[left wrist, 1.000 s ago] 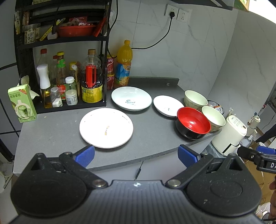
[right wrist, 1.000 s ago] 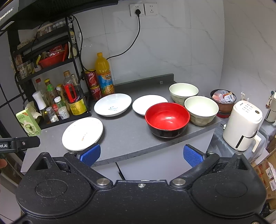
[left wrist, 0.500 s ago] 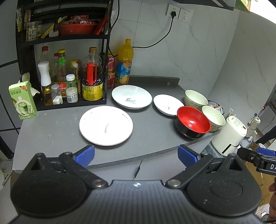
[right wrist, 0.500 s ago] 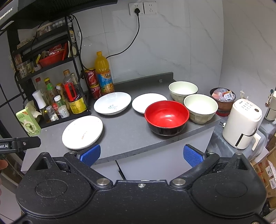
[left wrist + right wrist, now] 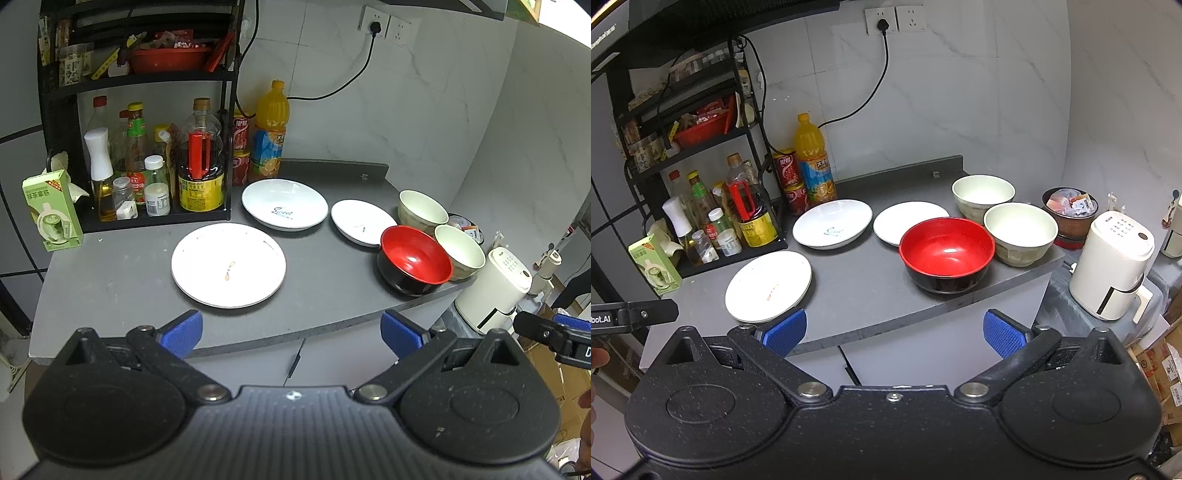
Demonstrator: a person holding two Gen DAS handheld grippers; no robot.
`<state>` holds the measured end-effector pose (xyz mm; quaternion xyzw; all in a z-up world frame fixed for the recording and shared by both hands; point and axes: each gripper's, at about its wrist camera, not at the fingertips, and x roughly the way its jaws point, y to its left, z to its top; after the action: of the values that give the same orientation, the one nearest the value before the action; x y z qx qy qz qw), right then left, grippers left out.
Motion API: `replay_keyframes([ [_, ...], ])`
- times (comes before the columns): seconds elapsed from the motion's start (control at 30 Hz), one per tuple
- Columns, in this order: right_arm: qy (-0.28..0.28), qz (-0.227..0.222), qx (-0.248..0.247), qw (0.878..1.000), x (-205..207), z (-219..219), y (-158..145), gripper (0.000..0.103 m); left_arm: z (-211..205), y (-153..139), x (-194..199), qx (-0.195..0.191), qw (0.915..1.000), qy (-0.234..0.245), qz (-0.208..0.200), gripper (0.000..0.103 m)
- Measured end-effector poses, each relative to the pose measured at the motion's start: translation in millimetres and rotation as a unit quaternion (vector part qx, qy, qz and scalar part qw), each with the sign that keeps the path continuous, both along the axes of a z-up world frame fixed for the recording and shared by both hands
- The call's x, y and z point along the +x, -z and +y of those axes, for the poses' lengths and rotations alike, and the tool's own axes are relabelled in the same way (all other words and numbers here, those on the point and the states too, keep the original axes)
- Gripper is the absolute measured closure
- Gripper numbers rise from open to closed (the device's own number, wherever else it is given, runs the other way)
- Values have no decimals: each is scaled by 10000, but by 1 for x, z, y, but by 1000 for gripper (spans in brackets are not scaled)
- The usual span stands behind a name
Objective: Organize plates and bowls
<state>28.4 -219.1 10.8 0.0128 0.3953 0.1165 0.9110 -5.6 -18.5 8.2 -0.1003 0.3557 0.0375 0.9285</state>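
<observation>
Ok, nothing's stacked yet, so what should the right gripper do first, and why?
Probably ease the open right gripper forward to the red bowl: it sits nearest, dead ahead, apart from both cream bowls.

my left hand-held gripper is matt black speckled plastic with bare metal pivot pins, its fingertips padded in dimpled blue rubber. the table looks matt grey and stone-like. the red bowl is glossy lacquer — black outside. the white plates shine like glazed ceramic; the wall is polished marble-look tile.
</observation>
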Motion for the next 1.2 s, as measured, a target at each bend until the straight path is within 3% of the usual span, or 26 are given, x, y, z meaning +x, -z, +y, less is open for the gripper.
replay_keyframes([
  [0.37, 104, 83, 36, 9999, 33, -4, 10, 0, -5, 5, 35, -41, 9999, 95, 88, 1],
  [0.53, 119, 104, -76, 9998, 54, -5, 13, 0, 0, 9, 65, -354, 9991, 142, 207, 1],
  [0.67, 206, 157, -160, 9995, 72, -8, 20, 0, 2, 9, 86, -130, 9997, 114, 191, 1],
  [1.2, 716, 479, 43, 9963, 140, -7, 47, 0, 15, 16, 177, -184, 9977, 569, 309, 1],
])
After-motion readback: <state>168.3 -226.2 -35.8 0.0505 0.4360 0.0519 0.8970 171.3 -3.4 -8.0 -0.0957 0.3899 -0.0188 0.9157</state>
